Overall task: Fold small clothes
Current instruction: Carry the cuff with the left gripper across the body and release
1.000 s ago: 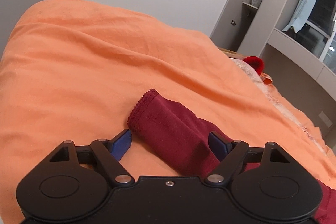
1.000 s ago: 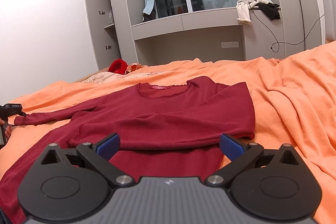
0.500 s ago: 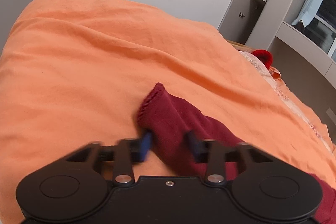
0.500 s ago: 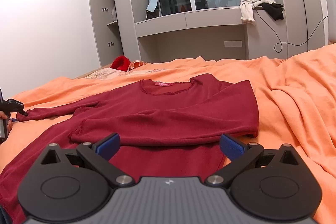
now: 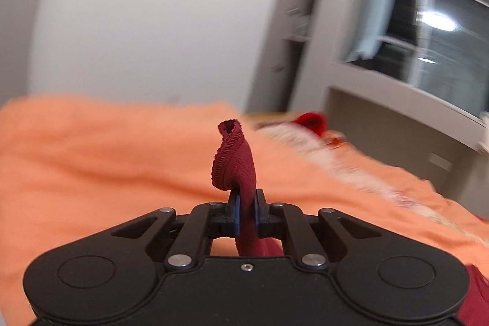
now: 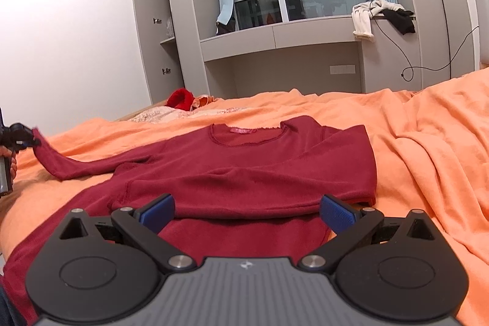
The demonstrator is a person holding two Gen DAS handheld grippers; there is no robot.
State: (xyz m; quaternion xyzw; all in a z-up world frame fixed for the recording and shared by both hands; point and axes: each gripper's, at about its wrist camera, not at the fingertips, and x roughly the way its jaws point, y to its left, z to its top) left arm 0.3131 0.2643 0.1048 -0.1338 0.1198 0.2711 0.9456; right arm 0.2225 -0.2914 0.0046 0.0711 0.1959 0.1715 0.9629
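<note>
A dark red long-sleeved shirt [image 6: 244, 170] lies flat near the middle of an orange bedspread [image 6: 428, 148], one sleeve already folded across its front. The left gripper [image 5: 246, 211] is clamped on the other sleeve's cuff [image 5: 233, 161], lifted off the bedspread. The right gripper [image 6: 247, 211] hovers with fingers apart above the shirt's hem.

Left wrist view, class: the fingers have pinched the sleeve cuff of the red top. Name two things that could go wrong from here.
1. The left gripper pinches the sleeve close to the cuff, which sticks out past the fingers; a tug might slip it free.
2. The right gripper is open and holds nothing, so pulling the sleeve across could drag the red top and undo the fold already lying across it on the orange blanket.
</note>
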